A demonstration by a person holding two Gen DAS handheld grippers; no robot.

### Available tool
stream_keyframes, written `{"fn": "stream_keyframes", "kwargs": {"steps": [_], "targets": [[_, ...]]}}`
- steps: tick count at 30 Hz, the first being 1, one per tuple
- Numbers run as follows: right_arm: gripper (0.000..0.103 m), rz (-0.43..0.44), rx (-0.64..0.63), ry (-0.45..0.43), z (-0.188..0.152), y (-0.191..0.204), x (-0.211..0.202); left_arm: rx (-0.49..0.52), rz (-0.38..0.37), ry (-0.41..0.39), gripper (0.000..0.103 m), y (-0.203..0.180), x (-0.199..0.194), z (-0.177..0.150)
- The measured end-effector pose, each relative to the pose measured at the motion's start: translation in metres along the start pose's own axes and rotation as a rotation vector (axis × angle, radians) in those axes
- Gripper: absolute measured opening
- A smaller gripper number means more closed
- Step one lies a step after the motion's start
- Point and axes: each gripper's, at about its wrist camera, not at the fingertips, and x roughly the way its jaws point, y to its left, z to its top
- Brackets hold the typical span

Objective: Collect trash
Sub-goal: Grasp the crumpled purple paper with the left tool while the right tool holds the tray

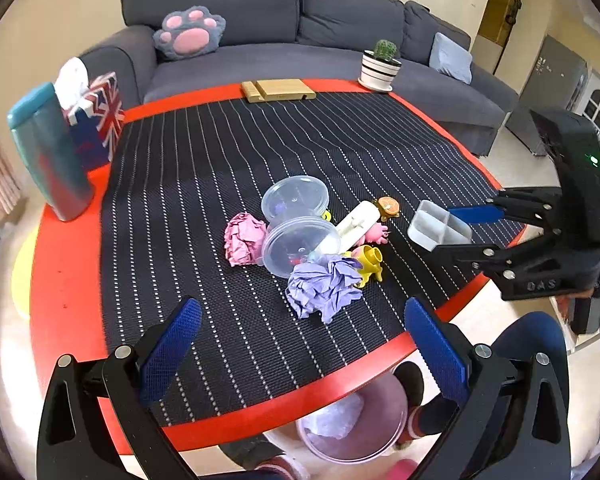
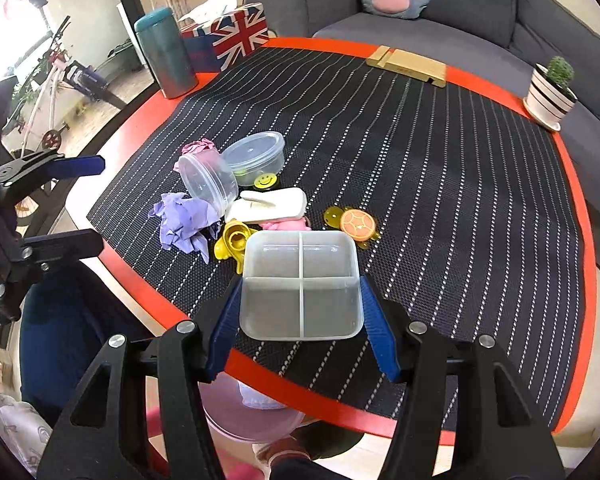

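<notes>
The right tool (image 2: pixel 300 300) clamps a clear four-compartment tray (image 2: pixel 300 284) by its sides, lifted over the worktop (image 2: pixel 500 208) edge, likely bound for the pink bin (image 2: pixel 252 420) beneath. The left tool (image 1: pixel 300 356) hangs released, empty, near crumpled purple paper (image 1: pixel 324 284).

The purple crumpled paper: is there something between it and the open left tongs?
Nothing visible stands in the way. The left tongs are open over bare striped mat, and the purple crumpled paper lies just ahead of them. The clear round container and yellow toy lie beyond the paper.
</notes>
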Motion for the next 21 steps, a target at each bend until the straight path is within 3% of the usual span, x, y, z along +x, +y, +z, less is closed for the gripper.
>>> {"fn": "stream_keyframes", "kwargs": {"steps": [13,21], "targets": [[0.057,-0.01,0.039,-0.013,-0.013,-0.012,-0.01,-0.024,-0.039,0.073,0.097,-0.003,0.039,0.007],[0.057,-0.011,0.046,-0.018,-0.015,-0.016,-0.011,-0.031,-0.069,0.099,0.063,-0.003,0.051,0.007]]}}
